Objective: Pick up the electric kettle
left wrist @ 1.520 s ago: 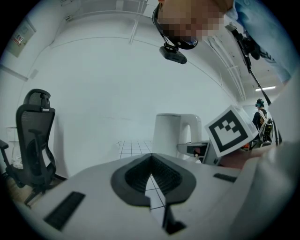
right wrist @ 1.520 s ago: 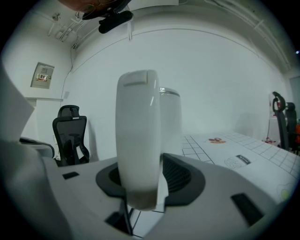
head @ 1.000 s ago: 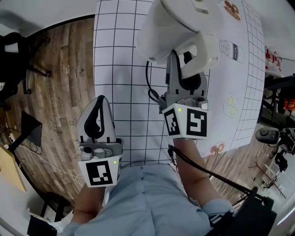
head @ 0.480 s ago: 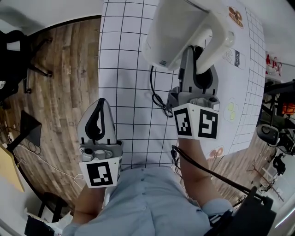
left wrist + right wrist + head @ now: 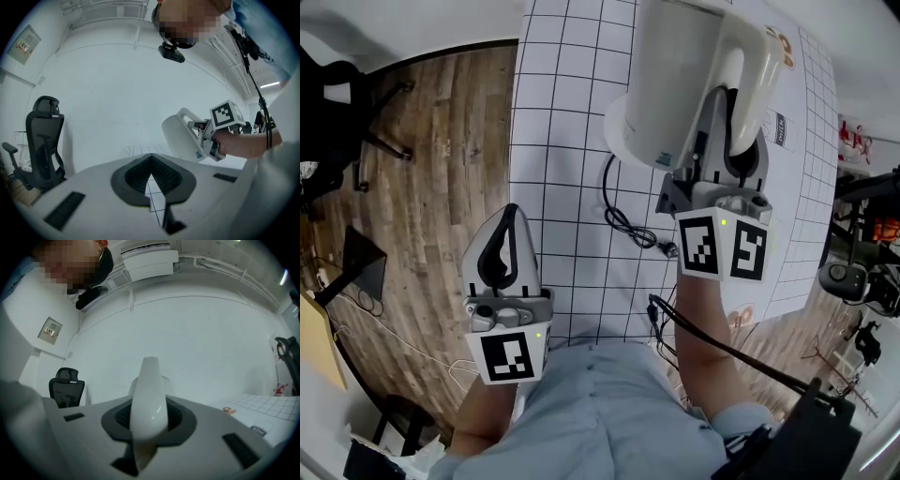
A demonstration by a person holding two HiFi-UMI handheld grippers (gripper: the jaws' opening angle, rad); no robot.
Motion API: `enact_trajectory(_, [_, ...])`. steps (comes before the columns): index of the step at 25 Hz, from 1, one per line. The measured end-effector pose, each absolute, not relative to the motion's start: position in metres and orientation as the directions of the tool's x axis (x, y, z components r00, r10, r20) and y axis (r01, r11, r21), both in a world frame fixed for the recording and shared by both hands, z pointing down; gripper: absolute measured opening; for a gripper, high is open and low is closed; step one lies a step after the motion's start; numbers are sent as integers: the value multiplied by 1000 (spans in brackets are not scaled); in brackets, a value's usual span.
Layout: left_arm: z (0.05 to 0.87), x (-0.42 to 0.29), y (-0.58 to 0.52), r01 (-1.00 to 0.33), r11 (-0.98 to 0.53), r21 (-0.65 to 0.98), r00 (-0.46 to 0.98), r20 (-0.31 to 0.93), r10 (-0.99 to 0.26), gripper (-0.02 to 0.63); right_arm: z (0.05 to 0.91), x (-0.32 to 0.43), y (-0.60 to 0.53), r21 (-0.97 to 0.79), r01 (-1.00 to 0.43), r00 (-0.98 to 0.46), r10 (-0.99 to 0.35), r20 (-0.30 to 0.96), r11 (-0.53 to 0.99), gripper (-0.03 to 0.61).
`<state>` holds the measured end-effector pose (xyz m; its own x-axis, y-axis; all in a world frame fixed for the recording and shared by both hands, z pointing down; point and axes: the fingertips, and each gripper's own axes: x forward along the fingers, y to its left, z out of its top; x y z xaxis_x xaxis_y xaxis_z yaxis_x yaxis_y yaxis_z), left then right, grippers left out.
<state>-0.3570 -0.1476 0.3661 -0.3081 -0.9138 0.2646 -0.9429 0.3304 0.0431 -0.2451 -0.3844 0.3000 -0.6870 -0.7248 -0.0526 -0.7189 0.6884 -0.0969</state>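
Kettle [image 5: 670, 94] rose (tilted); level right gripper's [image 5: 725, 142] jaws just tightened on handle [image 5: 750, 80].

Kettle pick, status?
Right gripper shut on handle, jaws just closing tighter. Kettle off the table, tilted. Left gripper shut, empty. Cord on table below; nothing blocking.

place: office-like lab | signs: office chair [image 5: 44, 140]; gridded table [image 5: 562, 112]; wood floor [image 5: 431, 187]

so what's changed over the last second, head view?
The right gripper has just been closing on the handle and has carried the electric kettle up-frame and to the right. More of the cord now shows on the table. The left gripper stayed put, shut and empty.
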Motion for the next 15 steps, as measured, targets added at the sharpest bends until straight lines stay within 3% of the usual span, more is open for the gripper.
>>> enact_trajectory(15, [340,-317,-146,-965,256,49,-241,213,-947,0,247,-180,-381,-96,-765,-623,-770,-140,637,61])
